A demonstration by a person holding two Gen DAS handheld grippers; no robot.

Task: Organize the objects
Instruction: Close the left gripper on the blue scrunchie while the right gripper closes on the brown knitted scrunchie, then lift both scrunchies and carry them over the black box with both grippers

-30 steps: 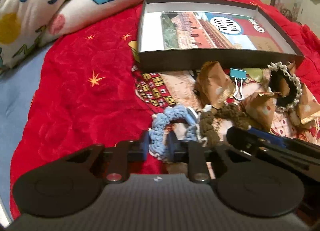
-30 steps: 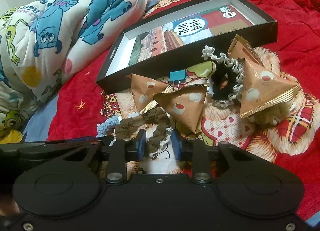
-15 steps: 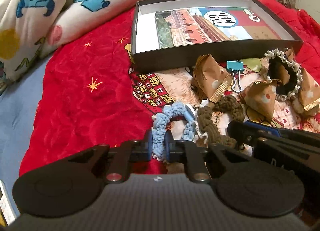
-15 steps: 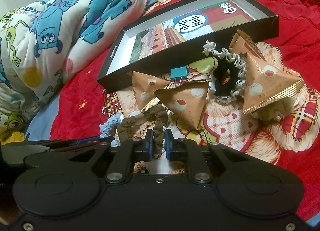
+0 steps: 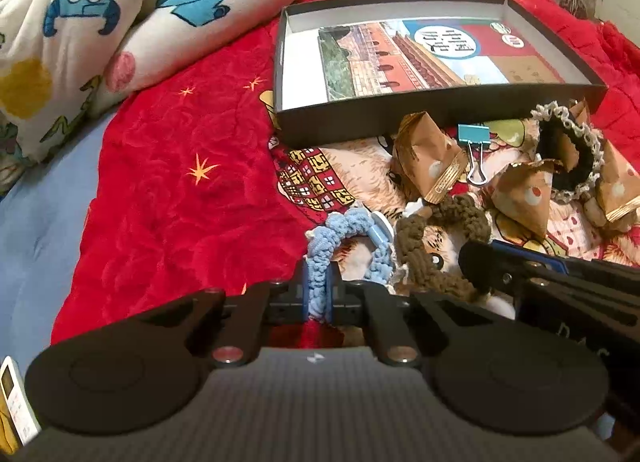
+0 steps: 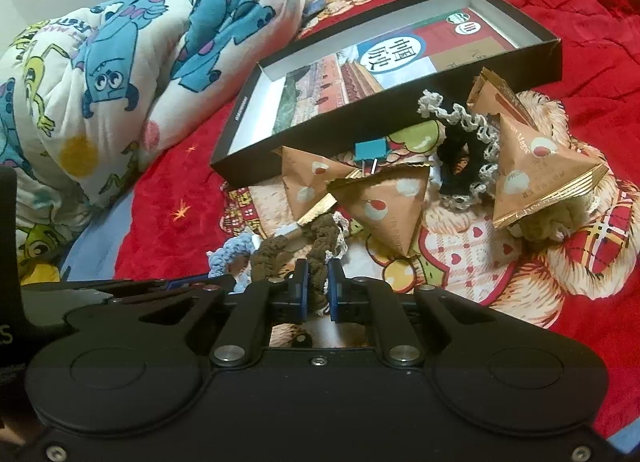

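Left gripper (image 5: pixel 318 288): clamped on blue scrunchie (image 5: pixel 352 238). Right gripper (image 6: pixel 318 290): clamped on brown scrunchie (image 6: pixel 308 246). Both are best lifted clear, then carried to the box (image 5: pixel 400 124).

Crocheted yarn scrunchies (image 5: pixel 352 240), matt cardboard box (image 5: pixel 436 114), plush velvety red blanket (image 5: pixel 180 214).

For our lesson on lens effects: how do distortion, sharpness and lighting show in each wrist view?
Left wrist view: fisheye bends the box edges, the picture is soft with no glare, and the far wall corner is dim. Right wrist view: the same barrel bend on the box, the quilt evenly lit, mild blur throughout.
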